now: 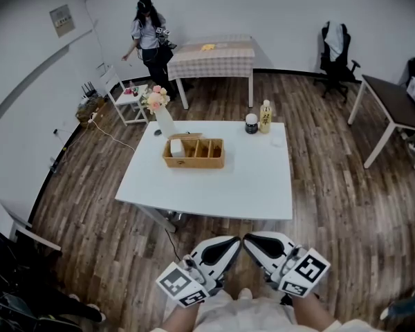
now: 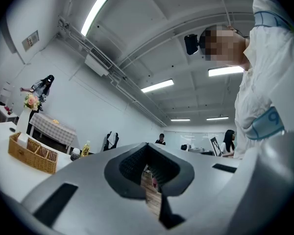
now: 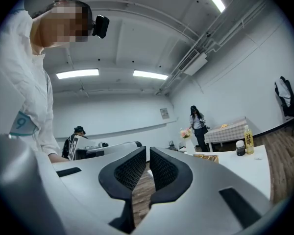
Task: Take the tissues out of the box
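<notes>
Tissues point(image 1: 176, 147): in left end compartment of wicker box point(image 1: 202, 160), long axis crosswise, on white worktop point(image 1: 263, 185), well ahead of left gripper point(image 1: 227, 247) and right gripper point(image 1: 257, 245), both clenched empty; left judged marginally nearer.

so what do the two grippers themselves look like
Both the left gripper and right gripper have smooth white, rounded shells tapering to a point, with black inset pads moulded in a fine grid texture. Each carries a white cube printed with black square markers. The person's sleeve is white with a pale blue band.
</notes>
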A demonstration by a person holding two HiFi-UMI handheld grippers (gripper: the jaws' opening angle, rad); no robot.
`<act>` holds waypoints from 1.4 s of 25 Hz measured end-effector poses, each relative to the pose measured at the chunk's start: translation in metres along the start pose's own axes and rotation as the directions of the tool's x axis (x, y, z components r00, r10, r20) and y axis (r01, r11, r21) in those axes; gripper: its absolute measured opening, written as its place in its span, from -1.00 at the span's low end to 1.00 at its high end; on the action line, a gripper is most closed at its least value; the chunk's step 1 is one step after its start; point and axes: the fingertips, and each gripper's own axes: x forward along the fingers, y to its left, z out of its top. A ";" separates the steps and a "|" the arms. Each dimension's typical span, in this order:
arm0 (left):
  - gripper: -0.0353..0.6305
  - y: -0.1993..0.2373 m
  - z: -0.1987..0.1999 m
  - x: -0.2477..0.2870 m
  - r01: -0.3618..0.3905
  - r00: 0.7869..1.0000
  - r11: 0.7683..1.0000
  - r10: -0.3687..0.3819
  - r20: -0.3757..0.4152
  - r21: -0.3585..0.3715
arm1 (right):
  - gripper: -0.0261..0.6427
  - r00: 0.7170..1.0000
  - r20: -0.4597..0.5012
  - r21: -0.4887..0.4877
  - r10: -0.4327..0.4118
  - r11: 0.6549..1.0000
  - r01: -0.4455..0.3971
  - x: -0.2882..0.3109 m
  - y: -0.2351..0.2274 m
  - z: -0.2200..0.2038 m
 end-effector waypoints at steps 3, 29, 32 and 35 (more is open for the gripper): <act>-0.89 0.002 0.003 -0.002 -0.008 1.000 1.000 0.008 0.008 -0.003 | -0.81 0.999 -0.033 -0.020 0.019 1.000 -0.019 0.005 0.006 -0.004; -0.89 0.049 0.005 0.009 -0.040 0.999 0.999 0.040 0.022 -0.025 | -0.81 0.998 -0.024 0.014 0.051 0.999 -0.051 0.042 -0.029 -0.001; -0.89 0.072 0.010 0.010 -0.039 0.999 0.999 0.040 0.026 -0.030 | -0.81 0.998 -0.030 0.014 0.052 0.999 -0.051 0.062 -0.041 -0.001; -0.89 0.099 0.017 0.014 -0.032 0.999 0.999 0.033 0.032 -0.035 | -0.81 0.999 -0.028 0.021 0.046 0.999 -0.046 0.085 -0.057 0.001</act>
